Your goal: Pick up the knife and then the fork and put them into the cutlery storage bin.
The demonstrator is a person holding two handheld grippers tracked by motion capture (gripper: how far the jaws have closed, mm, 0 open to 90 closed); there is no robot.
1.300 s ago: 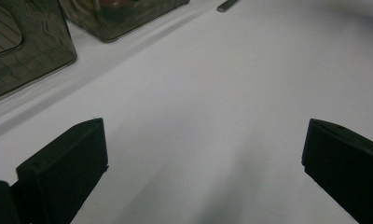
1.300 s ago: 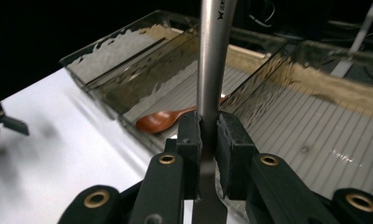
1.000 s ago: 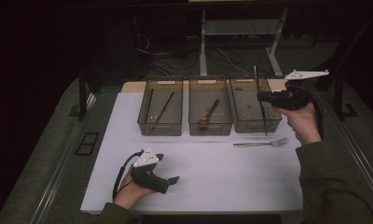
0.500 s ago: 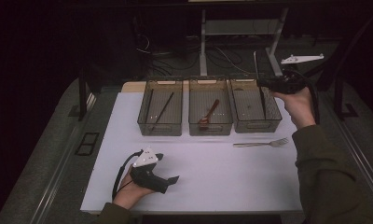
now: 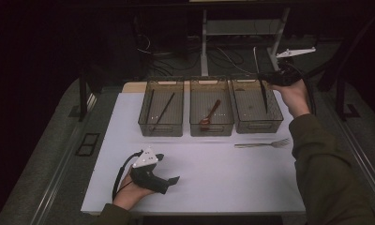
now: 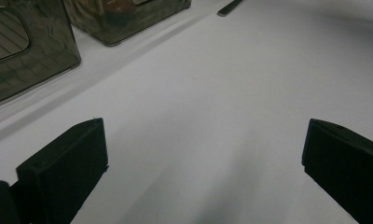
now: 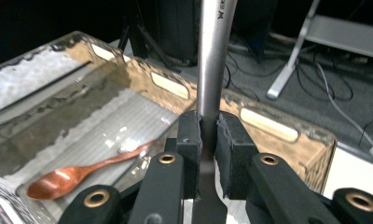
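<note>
Two jaws of the right gripper are closing tight on a metal utensil, which is looking like a table knife, though I cannot tell this for sure. In the high view the right gripper is holding this utensil over the right bin, with the dark end hanging down into it. The piece is seeming stiff, smooth and rather slippery, not heavy and not fragile; the flat handle is the good place for gripping, and the pads are pinching it there across its narrow sides. Because polished steel can be sliding between the pads, a firm squeeze is needed, in my judgement.

The left gripper is resting low on the white mat, and its jaws are standing wide apart with nothing between them. A fork is lying on the mat in front of the right bin, and a wooden spoon is lying in the middle bin.

Compared with one second ago, the right gripper is now higher and further back, and the utensil is hanging steeper.
</note>
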